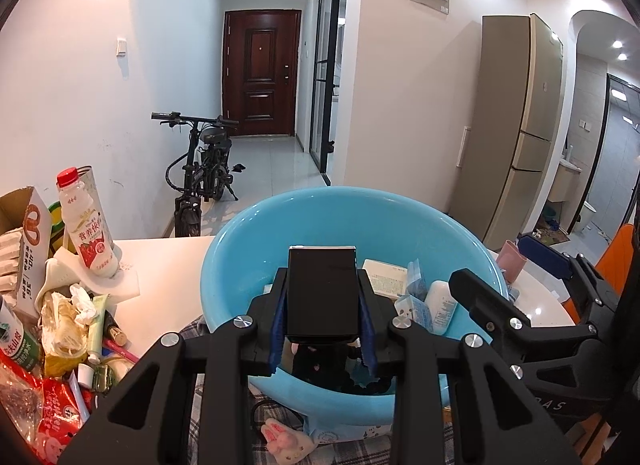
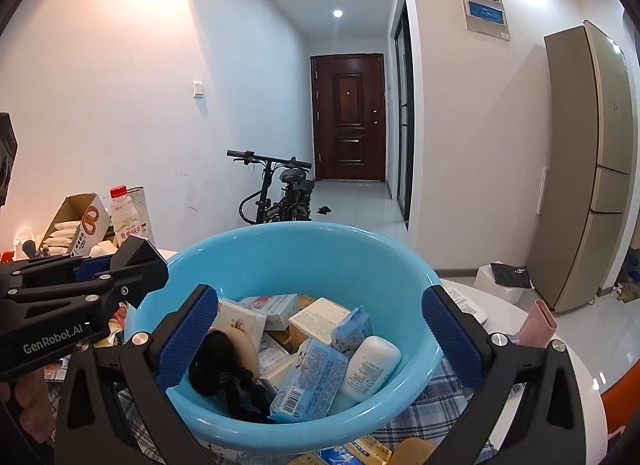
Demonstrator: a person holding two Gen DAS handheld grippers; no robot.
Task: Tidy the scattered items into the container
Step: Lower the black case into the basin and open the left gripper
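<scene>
A light blue plastic basin (image 1: 312, 217) stands on the white table; it also shows in the right wrist view (image 2: 320, 253). My left gripper (image 1: 323, 305) is shut on a black box (image 1: 322, 293) and holds it over the basin's near side. The same gripper and box corner show at the left of the right wrist view (image 2: 136, 261). My right gripper (image 2: 320, 341) is open and empty, its jaws wide apart over the basin. Inside lie several white boxes (image 2: 276, 305), blue tissue packs (image 2: 312, 381), a white bottle (image 2: 372, 365) and a black braided item (image 2: 224, 369).
A pile of clutter sits on the table's left: a red-capped milk bottle (image 1: 90, 225), a cardboard box (image 1: 28, 233), tubes and red wrappers (image 1: 52, 417). A pink cup (image 1: 514, 261) stands right of the basin. A plaid cloth (image 2: 432, 417) lies under the basin. A bicycle (image 1: 204, 173) stands beyond.
</scene>
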